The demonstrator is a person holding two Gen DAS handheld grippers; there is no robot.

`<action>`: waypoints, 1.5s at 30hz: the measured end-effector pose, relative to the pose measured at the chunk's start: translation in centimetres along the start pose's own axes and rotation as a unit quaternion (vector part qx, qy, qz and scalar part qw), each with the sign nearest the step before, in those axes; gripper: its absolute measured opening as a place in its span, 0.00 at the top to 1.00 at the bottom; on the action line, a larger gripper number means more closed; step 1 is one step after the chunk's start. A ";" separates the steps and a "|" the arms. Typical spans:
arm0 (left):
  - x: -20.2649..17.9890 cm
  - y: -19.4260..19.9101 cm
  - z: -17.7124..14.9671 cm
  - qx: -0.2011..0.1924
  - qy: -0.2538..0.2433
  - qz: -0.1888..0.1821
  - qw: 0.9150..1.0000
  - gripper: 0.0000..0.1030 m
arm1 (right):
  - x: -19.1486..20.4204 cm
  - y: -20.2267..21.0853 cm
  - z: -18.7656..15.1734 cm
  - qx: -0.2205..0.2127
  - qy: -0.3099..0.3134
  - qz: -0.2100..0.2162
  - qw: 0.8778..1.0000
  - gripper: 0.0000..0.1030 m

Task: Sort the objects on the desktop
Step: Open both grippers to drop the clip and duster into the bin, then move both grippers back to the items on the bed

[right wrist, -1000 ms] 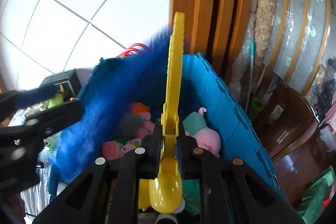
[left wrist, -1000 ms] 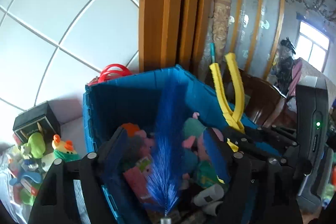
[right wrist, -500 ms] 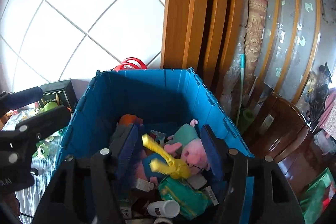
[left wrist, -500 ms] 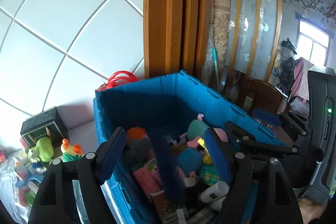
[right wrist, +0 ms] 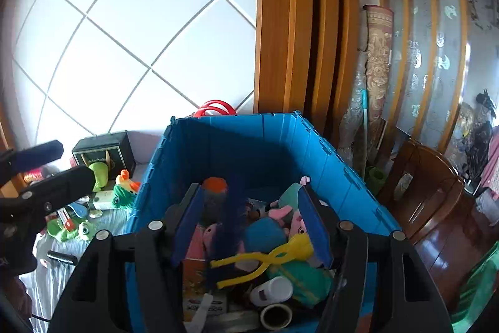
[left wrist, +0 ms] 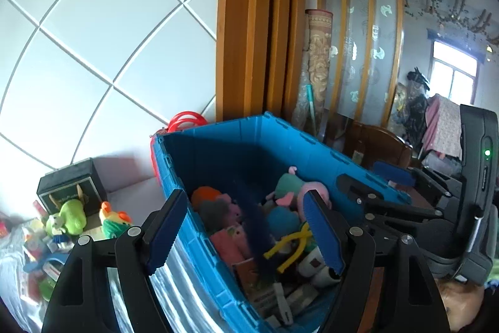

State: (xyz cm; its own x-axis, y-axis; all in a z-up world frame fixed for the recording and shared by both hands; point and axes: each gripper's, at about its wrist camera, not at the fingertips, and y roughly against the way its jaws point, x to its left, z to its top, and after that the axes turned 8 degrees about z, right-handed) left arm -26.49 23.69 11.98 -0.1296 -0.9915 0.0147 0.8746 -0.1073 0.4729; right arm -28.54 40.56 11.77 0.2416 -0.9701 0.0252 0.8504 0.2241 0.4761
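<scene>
Both tongs (left wrist: 246, 234) (right wrist: 254, 227) empty over blue crate (right wrist: 249, 139), labels unreadable

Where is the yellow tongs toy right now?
In the right wrist view, the yellow tongs lie inside the blue bin, near its front, on the plush toys beside the dark blue feather.

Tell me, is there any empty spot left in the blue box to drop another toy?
The blue box has room at the back: a bare dark patch between its far wall and the orange-topped toy. Toward the front it is crowded with the yellow tongs, the blue feather and plush toys. The table left of the box looks cluttered too.
</scene>
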 end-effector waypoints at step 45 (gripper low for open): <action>12.3 18.5 -24.1 0.013 0.051 0.146 0.988 0.24 | 23.4 14.5 -18.6 -0.072 0.069 0.008 0.995 0.06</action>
State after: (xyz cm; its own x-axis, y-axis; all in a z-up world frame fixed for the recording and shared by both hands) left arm -0.66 7.76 -0.31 0.1759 -0.9822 0.0652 0.8554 0.1853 0.4836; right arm -1.81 22.83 2.89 0.3097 -0.9462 -0.0941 0.9017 0.2608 0.3450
